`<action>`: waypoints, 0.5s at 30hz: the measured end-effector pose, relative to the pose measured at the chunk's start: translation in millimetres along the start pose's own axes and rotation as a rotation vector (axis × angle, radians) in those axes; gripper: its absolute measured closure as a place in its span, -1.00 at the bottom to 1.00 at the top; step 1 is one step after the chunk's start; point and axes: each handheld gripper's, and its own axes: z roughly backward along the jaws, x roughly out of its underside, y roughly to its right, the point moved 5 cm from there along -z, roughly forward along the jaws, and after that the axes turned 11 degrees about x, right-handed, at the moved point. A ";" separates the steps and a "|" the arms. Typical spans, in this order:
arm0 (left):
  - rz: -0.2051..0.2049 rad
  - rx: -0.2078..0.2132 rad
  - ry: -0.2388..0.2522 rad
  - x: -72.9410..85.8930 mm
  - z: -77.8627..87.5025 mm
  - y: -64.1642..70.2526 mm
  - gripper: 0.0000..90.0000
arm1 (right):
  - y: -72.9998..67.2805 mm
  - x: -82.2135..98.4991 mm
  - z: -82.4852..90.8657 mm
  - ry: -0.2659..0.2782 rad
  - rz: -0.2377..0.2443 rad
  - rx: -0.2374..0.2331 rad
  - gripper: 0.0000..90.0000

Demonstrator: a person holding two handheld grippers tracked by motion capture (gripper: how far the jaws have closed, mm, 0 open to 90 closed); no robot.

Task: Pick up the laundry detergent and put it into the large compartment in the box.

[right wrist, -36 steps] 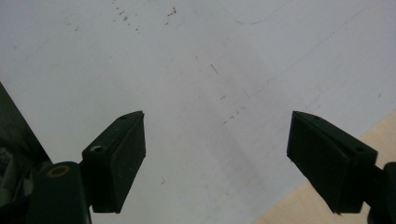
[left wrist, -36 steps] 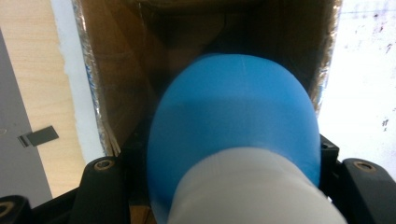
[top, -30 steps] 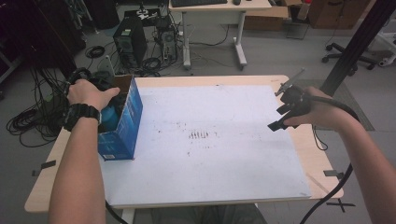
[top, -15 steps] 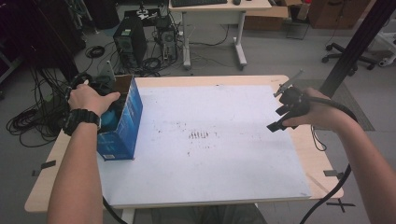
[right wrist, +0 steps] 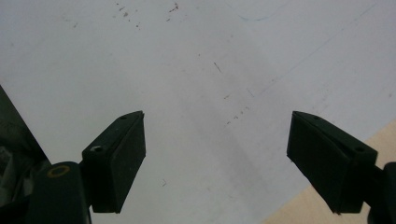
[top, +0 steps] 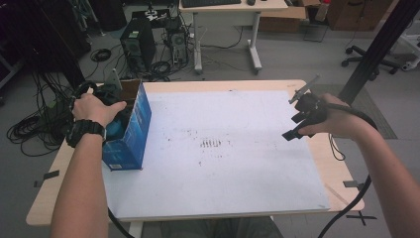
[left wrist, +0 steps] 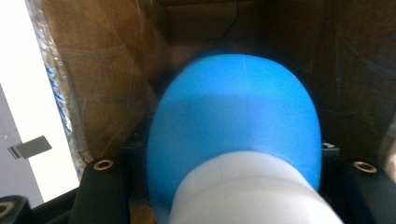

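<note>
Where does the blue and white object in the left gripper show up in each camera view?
High view: blue and white object sits far left, inside the blue box, under the left hand.
Left gripper view: centre, held between the jaws.
Right gripper view: not in it.
Shared landmark: the box's brown cardboard inside.

Box at left of the high view: blue outside with white print, brown card inside. Object in the left gripper view: bright blue, with a white lower part. Sheet at centre: white, flecked with small dark marks. Table edge: pale wood. Watch: black. Right gripper: black.
</note>
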 end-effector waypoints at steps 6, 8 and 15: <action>-0.005 0.001 0.006 -0.7 -0.9 -0.6 -0.16 | 0.2 0.6 -1.2 0.001 -0.003 -0.002 -0.56; -0.006 0.000 0.005 -0.6 -1.5 -0.4 -0.16 | 0.4 1.1 -1.5 0.002 -0.004 -0.002 -0.56; -0.019 -0.001 0.006 -0.2 -2.7 -0.5 -0.17 | 0.6 2.9 -2.1 0.004 -0.004 -0.003 -0.56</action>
